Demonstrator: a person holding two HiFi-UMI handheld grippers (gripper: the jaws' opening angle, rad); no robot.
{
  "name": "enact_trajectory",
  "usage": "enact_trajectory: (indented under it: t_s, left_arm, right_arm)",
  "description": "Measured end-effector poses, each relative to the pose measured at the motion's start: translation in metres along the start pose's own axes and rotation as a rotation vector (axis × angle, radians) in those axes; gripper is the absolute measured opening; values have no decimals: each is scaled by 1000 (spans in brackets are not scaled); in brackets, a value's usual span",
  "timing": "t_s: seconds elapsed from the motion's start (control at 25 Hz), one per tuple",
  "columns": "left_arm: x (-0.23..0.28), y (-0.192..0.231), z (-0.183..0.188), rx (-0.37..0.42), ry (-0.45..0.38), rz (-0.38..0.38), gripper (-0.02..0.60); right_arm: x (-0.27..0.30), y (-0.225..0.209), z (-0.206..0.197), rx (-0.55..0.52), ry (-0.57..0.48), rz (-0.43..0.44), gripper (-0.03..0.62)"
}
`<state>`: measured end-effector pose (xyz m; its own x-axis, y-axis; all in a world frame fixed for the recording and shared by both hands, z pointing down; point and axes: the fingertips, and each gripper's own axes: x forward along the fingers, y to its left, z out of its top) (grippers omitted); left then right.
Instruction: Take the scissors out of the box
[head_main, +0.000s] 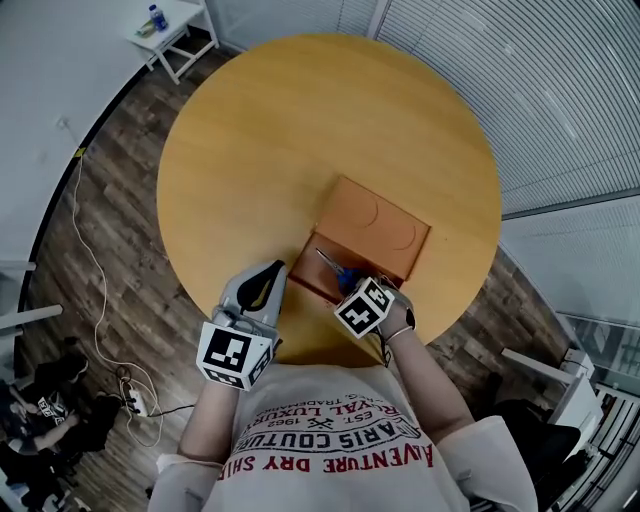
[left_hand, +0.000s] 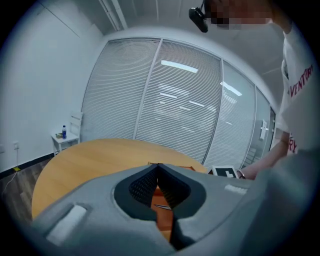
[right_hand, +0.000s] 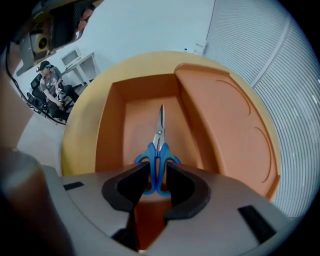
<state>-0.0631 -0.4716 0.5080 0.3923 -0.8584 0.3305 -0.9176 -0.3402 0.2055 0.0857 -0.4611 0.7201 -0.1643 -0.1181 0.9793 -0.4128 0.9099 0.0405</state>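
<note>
Right gripper (right_hand: 157, 169) lines up on the scissors (right_hand: 159, 145); the grasp is the step in hand

It points steeply down into the open box (right_hand: 111, 125) on the bench (head_main: 260, 130), jaws spread wide and gripping nothing; the blue handles lie right between them, blades running on ahead of the tips, hinged lid (right_hand: 225, 120) lying flat off to its right; next, I'd say, it needs a clean squeeze on both handles and a straight lift clear of the box walls; the left gripper (left_hand: 158, 166) waits just beside the box, tips together and empty.
</note>
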Motion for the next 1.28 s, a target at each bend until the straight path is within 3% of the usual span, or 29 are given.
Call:
enact_trajectory:
  t_s: [0.24,0.68,1.0,1.28]
  left_arm:
    - [10,5,1,3,7,-12,9]
    - [-3,22,7,7,14,6,9]
    - [-20,13,12,46,8,-40,9]
    - [-35,2,20,82,-12,-98,9]
  right_arm:
    - [1,-3,0,-15,-4,63,117]
    - [4,-1,-3,-70,-11,62,92]
    - [-23,7,-4,-30,-51,21,89]
    - [-72,13,7,48,-165,-42,89]
